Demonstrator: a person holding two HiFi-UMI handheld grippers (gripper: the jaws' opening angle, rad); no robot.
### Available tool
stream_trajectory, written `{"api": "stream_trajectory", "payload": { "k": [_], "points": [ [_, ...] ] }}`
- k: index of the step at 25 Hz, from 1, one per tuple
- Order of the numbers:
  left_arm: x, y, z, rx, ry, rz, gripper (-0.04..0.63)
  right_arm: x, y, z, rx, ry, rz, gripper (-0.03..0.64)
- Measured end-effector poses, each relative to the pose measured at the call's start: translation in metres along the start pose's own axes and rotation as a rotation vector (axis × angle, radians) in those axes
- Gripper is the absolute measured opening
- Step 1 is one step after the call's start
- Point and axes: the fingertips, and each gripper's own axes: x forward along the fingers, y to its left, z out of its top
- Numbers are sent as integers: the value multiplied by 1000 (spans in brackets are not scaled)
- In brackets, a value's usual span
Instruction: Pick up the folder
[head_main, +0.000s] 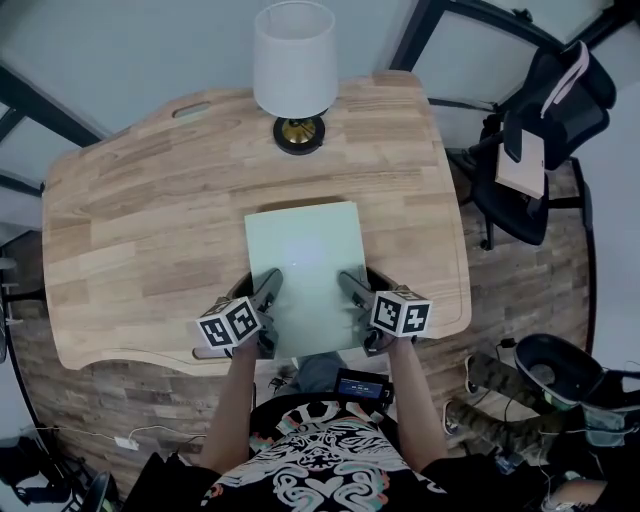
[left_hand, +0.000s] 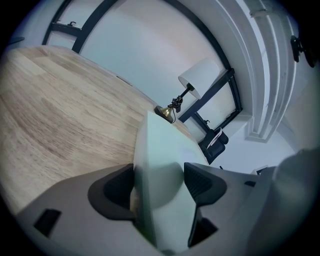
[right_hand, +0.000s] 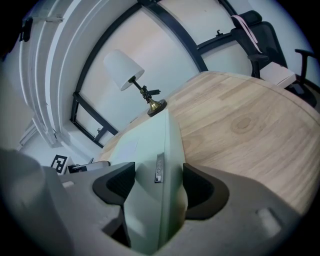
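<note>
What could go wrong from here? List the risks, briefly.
1. The left claw and right claw pinch the folder only at its near end, so the far part may sag or slip out when lifted.
2. The lamp stands just beyond the folder's far edge on the table; a forward swing might knock it.

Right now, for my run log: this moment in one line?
left hand-held gripper: shut on folder | right hand-held gripper: shut on folder
</note>
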Motion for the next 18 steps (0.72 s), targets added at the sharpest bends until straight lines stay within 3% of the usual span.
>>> {"api": "stream_trajectory", "payload": {
  "k": [18],
  "points": [
    [-24, -27, 2, 37, -30, -41, 296, -34, 25, 9, -53, -95, 20, 288]
  ]
}}
